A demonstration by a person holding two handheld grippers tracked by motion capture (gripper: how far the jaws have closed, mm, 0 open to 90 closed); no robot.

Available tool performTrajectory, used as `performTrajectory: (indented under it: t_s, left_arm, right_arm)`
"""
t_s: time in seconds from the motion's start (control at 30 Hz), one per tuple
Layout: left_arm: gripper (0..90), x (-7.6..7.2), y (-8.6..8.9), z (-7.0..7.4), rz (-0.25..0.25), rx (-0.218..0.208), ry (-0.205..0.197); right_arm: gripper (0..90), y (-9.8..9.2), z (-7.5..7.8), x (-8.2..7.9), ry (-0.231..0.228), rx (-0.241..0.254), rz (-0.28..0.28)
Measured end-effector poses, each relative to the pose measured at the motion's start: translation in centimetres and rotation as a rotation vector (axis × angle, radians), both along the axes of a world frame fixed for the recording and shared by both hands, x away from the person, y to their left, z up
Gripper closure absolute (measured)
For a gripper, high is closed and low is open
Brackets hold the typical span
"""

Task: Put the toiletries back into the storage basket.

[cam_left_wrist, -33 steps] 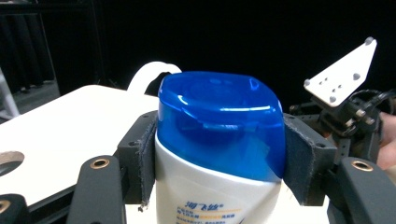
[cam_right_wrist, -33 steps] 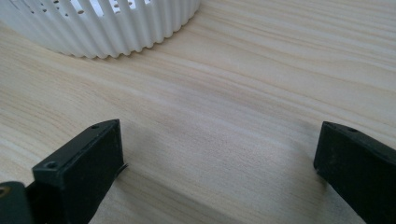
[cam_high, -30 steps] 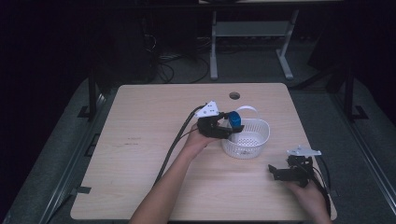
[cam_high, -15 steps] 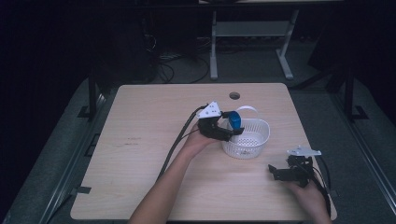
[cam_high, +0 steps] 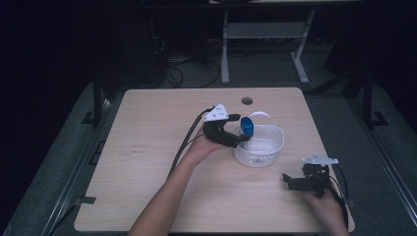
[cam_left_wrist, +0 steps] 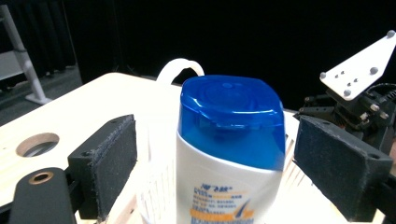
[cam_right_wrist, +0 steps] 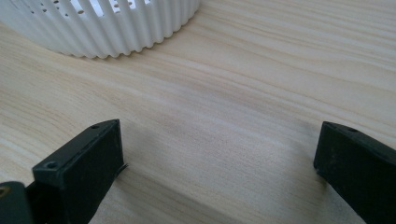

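Observation:
A white shampoo bottle with a blue cap (cam_high: 247, 127) (cam_left_wrist: 231, 140) stands upright in the left part of a white slotted basket (cam_high: 263, 147) at the table's middle. My left gripper (cam_high: 238, 129) (cam_left_wrist: 215, 154) reaches in from the left with its jaws on either side of the bottle's cap. It is open, with a gap between each pad and the bottle. My right gripper (cam_high: 286, 181) (cam_right_wrist: 219, 158) rests low over the wood near the front right, open, with nothing between its jaws. The basket's wall (cam_right_wrist: 107, 28) lies just ahead of it.
The light wooden table (cam_high: 147, 162) has a round cable hole (cam_high: 247, 101) at its back edge. The basket's white loop handle (cam_high: 259, 114) (cam_left_wrist: 180, 67) rises behind the bottle. Metal desk legs and cables stand on the dark floor beyond.
My left gripper has shifted slightly to the left beside the bottle. The bottle, the basket and my right gripper have stayed in place.

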State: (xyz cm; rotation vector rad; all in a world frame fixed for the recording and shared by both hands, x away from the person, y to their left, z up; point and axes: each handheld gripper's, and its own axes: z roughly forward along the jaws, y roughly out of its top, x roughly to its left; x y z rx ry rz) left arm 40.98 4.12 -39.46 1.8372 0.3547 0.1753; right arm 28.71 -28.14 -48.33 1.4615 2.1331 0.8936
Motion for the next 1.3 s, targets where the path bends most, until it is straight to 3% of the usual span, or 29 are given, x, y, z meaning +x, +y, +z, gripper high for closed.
performTrajectory:
  t_s: [0.17, 0.43, 0.77, 1.13, 1.3]
  left_arm:
    - [13.2, -0.6, 1.0, 0.7, -0.001, 0.024, 0.005]
    - [13.3, -1.7, 3.0, 1.5, 0.028, 0.100, 0.035]
    - [13.4, -2.5, 5.7, 1.2, 0.108, 0.168, 0.067]
    - [13.7, -4.1, 8.8, 0.9, 0.175, 0.225, 0.068]
    - [13.7, -5.1, 10.5, 0.6, 0.206, 0.278, 0.067]
  right_arm:
    - [0.9, 0.0, 0.0, 0.0, 0.000, 0.000, 0.000]
    - [0.9, 0.0, 0.0, 0.0, -0.002, -0.001, 0.003]
    - [0.9, 0.0, 0.0, 0.0, -0.002, -0.001, 0.003]
    - [0.9, 0.0, 0.0, 0.0, -0.002, -0.001, 0.003]
    - [0.9, 0.0, 0.0, 0.0, -0.001, 0.000, 0.003]
